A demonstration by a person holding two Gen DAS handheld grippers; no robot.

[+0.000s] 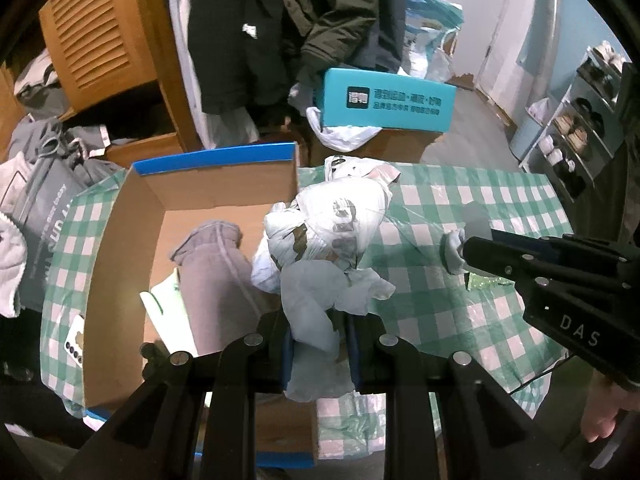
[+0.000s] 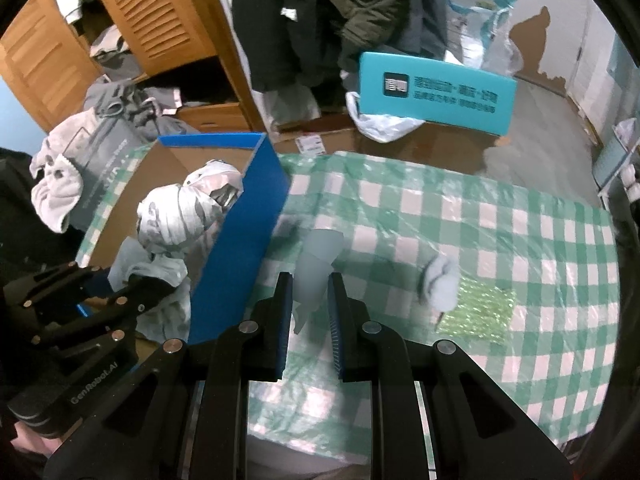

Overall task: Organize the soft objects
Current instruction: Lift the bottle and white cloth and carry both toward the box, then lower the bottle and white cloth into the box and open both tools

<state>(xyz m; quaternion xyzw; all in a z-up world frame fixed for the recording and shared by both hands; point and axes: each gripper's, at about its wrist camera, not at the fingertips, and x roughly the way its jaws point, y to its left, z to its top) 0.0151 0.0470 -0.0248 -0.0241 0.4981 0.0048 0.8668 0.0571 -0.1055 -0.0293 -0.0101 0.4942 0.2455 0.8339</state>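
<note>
Pale plastic bag [image 1: 320, 240], knotted and printed, is pinched by its tail in the left gripper [image 1: 316, 344] over the cardboard box [image 1: 120, 216], right gripper [image 2: 308, 312] clenched on a small pale scrap; next: lower bag beside the grey cloth [image 1: 216, 276], release.

Checked tablecloth [image 2: 460, 220] under cardboard box [image 1: 132, 208]

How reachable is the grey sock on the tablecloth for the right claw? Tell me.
Probably yes: bare tablecloth lies between the right claw and grey sock, though the claw is shut on a pale cloth.
</note>
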